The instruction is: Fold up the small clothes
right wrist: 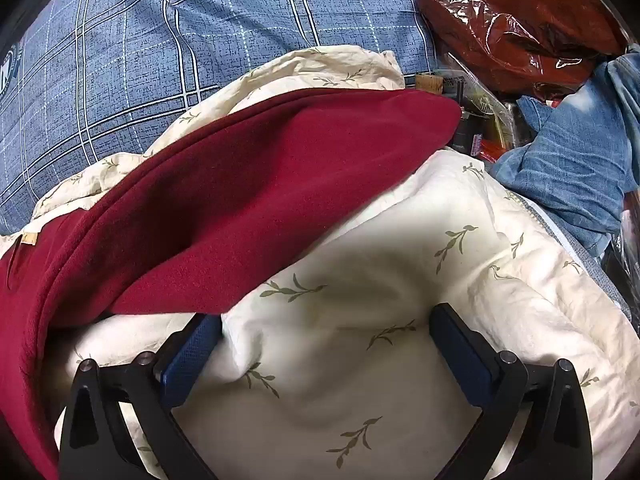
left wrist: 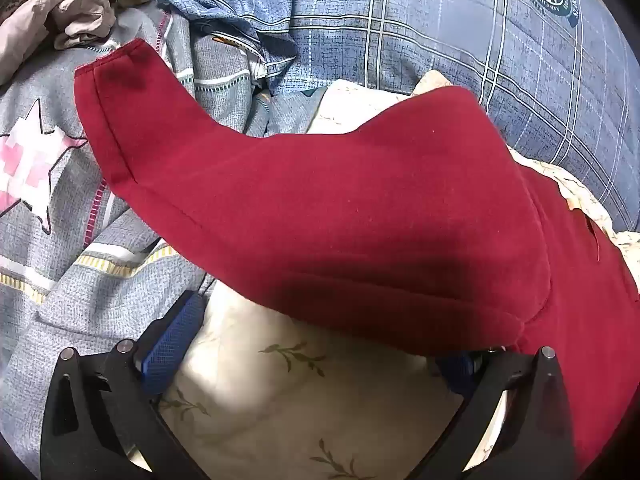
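- The red garment (left wrist: 340, 200) lies spread over a cream leaf-print cloth (right wrist: 360, 320) on the bed, one sleeve flung out; I judge no fold made yet.
- Left hand-held gripper (left wrist: 320, 344) and right hand-held gripper (right wrist: 326, 340) both gape wide, holding nothing.
- Folding all remains.

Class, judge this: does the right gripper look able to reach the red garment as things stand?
Probably yes. The right gripper is open over the cream cloth, and the red garment lies just beyond its left finger, nothing between.

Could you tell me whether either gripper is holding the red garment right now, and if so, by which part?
Neither: the left gripper and right gripper both stand open over the cream cloth; the red garment lies loose.
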`<state>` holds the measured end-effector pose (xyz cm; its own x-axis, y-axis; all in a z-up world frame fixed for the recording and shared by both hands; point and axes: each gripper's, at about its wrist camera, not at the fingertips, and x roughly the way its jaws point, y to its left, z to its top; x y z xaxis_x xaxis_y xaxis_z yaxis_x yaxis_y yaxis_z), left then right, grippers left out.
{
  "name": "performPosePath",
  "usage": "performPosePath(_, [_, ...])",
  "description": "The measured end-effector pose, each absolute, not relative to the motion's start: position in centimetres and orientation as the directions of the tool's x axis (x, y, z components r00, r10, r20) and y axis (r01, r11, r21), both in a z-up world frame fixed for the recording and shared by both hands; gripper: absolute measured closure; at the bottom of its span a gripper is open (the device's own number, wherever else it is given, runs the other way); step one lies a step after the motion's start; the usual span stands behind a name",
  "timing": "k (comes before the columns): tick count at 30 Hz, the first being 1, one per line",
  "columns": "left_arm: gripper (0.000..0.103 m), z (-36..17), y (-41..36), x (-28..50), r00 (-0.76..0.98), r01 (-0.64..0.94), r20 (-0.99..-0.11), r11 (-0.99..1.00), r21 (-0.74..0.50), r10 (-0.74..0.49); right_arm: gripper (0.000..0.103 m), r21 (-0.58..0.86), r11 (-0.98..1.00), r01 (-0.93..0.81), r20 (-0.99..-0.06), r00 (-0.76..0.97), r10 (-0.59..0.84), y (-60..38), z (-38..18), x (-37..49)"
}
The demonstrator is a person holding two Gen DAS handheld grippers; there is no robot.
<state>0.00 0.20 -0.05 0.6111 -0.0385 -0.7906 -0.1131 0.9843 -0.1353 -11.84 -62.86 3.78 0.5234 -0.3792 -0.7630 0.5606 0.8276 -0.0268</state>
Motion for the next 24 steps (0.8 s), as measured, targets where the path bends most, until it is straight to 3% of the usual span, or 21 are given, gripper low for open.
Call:
performPosePath(17, [0.000, 0.8, -0.3, -2.7, 0.557, -0.044, -0.830, 0.995, -0.085, -0.046, 0.000, -0.029, 0.827, 0.561, -0.765, 0.520, -0.380, -62.9, 3.8, -11.8])
performPosePath(21, [0.000, 2.1, -0.5, -4.4, 0.582, -0.028, -0.811, 0.995, -0.091, -0.058, 0.000, 0.009, 0.835, 0.550, -0.815, 0.487, -0.313, -62.5, 4.7, -12.4])
performPosePath(24, [0.000, 3.8, -1.0, -5.9, 0.621, -0.014, -0.782, 0.997, -0.071, -0.047, 0.000, 0.063, 0.838, 0.542, -0.794, 0.536, -0.287, -60.1, 6.6, -15.0])
